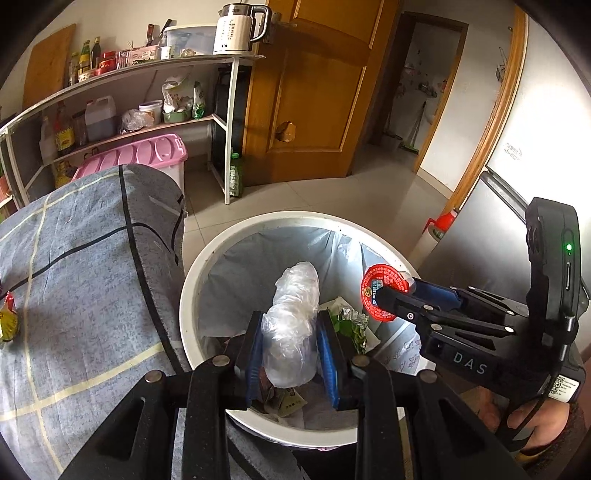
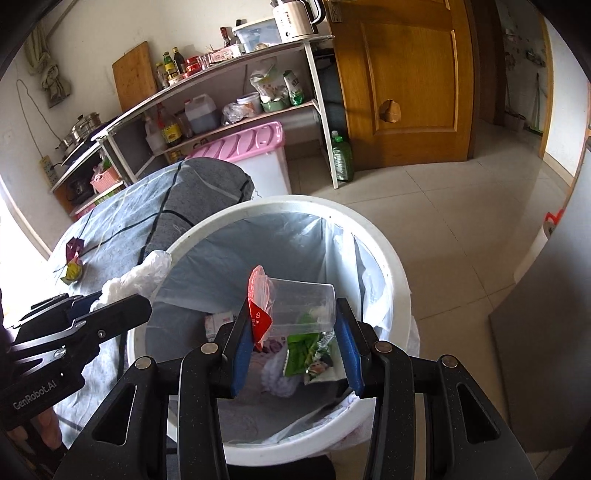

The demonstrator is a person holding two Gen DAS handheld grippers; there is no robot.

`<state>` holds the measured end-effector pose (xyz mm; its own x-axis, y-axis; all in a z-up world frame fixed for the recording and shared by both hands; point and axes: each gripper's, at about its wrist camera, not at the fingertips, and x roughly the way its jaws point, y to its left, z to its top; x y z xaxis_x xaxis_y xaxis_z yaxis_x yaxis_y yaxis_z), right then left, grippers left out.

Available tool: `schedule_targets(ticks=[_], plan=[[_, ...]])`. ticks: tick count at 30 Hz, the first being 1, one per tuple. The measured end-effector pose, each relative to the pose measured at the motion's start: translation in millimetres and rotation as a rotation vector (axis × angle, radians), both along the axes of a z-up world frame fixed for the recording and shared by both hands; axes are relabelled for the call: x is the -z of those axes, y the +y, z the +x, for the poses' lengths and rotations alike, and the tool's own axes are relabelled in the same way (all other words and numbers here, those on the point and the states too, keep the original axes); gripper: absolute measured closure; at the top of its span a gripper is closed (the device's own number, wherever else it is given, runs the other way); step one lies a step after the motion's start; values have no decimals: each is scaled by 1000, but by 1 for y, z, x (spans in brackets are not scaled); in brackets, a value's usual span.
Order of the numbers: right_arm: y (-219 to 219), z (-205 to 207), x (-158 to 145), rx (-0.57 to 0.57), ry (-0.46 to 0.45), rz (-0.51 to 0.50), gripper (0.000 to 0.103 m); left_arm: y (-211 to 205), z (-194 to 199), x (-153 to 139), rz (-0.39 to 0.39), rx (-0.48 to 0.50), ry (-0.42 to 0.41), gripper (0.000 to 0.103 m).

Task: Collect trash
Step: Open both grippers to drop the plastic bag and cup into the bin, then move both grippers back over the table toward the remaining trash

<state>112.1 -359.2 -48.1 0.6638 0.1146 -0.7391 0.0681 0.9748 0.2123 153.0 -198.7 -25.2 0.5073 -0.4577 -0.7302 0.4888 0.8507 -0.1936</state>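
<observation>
A white round trash bin (image 1: 192, 295) with a grey liner stands beside a table covered in a grey checked cloth (image 1: 74, 258). My left gripper (image 1: 291, 350) is shut on a crumpled clear plastic bag (image 1: 291, 317) and holds it over the bin. My right gripper (image 2: 295, 350) is shut on a clear plastic cup with a red foil lid (image 2: 295, 306), also over the bin (image 2: 369, 229). In the left wrist view the right gripper (image 1: 399, 291) shows the red lid (image 1: 384, 291). Wrappers (image 2: 310, 354) lie inside the bin. A small wrapper (image 2: 72, 264) lies on the cloth.
A white shelf rack (image 1: 229, 129) with bottles, jars and a kettle (image 1: 240, 29) stands behind the table. A pink-lidded storage box (image 1: 147, 155) sits under it. A wooden door (image 1: 314, 92) stands open at the back. A grey appliance (image 1: 480, 236) is on the right. Tiled floor surrounds the bin.
</observation>
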Motion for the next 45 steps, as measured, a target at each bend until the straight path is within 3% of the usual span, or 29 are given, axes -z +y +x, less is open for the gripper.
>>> schedule_targets(ticks=[2,3,21,30,45], plan=[[0,0,0,4,-1,0,53,0,2,0,-6,1,5,62],[-1,0,0,4,-3,4,52,0,2,0,-6,-4,6,61],[30,-3,-24,-11,-57,35,51,52,-8,-24,-15,-100,-51,58],[99,13,-47,-120,-100,69,51,128,-8,-40,-15,-234,-84,53],[216,59,-39,-287,-65,93,51,273,13,-44,-18,-484,-90,52]])
